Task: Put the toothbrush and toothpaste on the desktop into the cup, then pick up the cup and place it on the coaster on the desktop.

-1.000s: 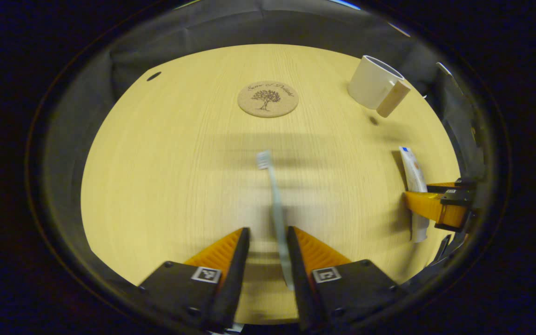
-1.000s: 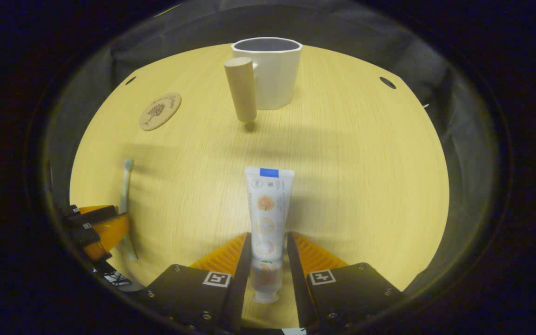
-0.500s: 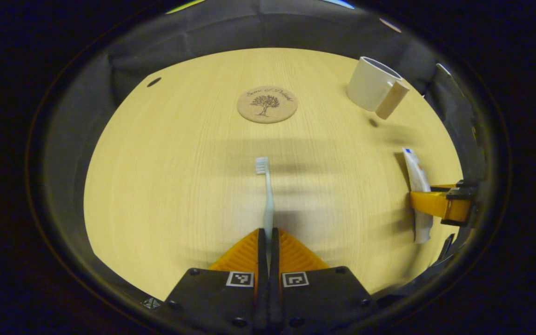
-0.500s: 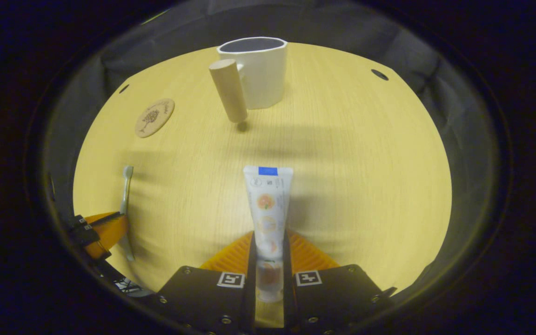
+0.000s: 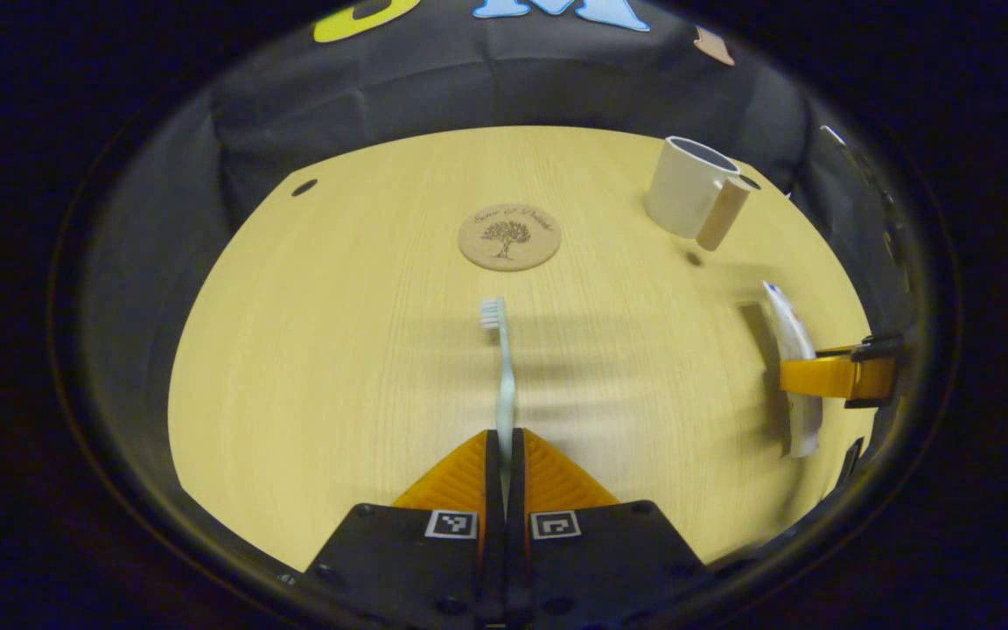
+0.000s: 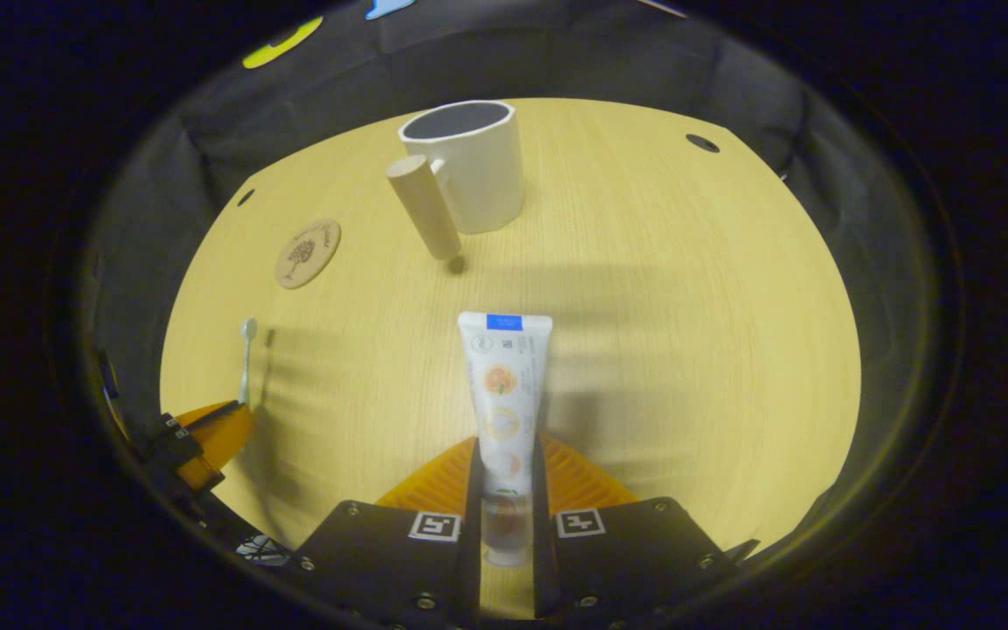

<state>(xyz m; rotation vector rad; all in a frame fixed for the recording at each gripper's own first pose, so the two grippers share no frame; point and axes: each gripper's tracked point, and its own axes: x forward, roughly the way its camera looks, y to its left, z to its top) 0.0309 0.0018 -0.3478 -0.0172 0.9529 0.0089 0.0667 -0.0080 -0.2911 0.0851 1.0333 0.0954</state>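
Observation:
My left gripper [image 5: 503, 435] is shut on the handle of a pale blue toothbrush [image 5: 501, 363], whose bristle head points away, lifted off the wooden table [image 5: 338, 350]. My right gripper [image 6: 504, 446] is shut on a white toothpaste tube [image 6: 504, 385], held above the table with its flat end pointing forward. A white cup [image 6: 467, 175] with a wooden handle [image 6: 423, 217] stands upright ahead of the right gripper; in the left gripper view the cup [image 5: 686, 185] is at the far right. A round cork coaster [image 5: 509, 236] lies ahead of the toothbrush head.
In the left gripper view the right gripper [image 5: 836, 376] with the tube [image 5: 788, 328] is at the right edge. In the right gripper view the left gripper [image 6: 206, 433] with the toothbrush [image 6: 246, 359] is at lower left, the coaster [image 6: 307, 253] beyond it. Black cloth walls ring the table.
Both grippers went from open around their objects to shut on them. Since then both have lifted and tilted up, carrying the toothbrush and the tube off the table.

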